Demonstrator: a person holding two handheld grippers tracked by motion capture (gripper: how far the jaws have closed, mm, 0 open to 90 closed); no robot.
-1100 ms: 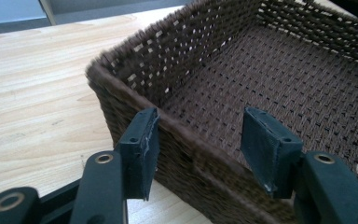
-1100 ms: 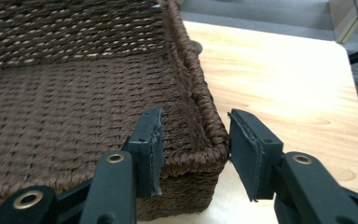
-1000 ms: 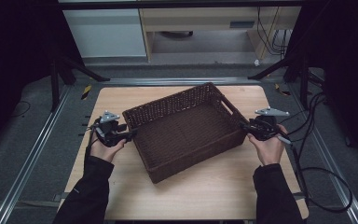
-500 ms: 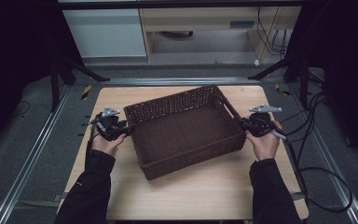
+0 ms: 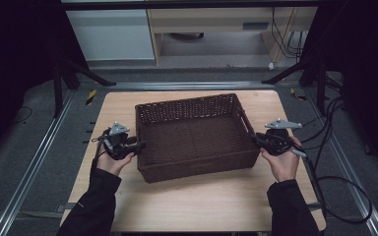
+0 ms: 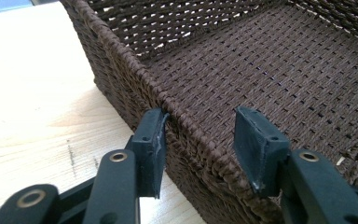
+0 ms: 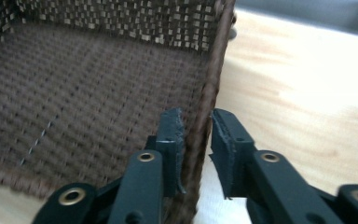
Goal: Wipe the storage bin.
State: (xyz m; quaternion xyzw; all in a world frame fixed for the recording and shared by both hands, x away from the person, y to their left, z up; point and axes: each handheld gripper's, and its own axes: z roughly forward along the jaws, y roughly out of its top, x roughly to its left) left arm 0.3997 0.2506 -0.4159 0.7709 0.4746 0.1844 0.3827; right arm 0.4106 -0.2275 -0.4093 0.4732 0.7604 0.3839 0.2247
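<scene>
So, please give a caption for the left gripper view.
Left tool straddling the woven basket's side wall, jaws open, on the wooden table.

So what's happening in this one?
A person works a claw in each hand at the two short ends of an empty brown wicker basket on a wooden table. The left claw straddles the basket's rim with its jaws apart, one outside, one inside. The right claw has its jaws close around the opposite wall, seemingly gripping it.

Wicker basket (image 5: 194,135) on wooden table (image 5: 197,201)
</scene>
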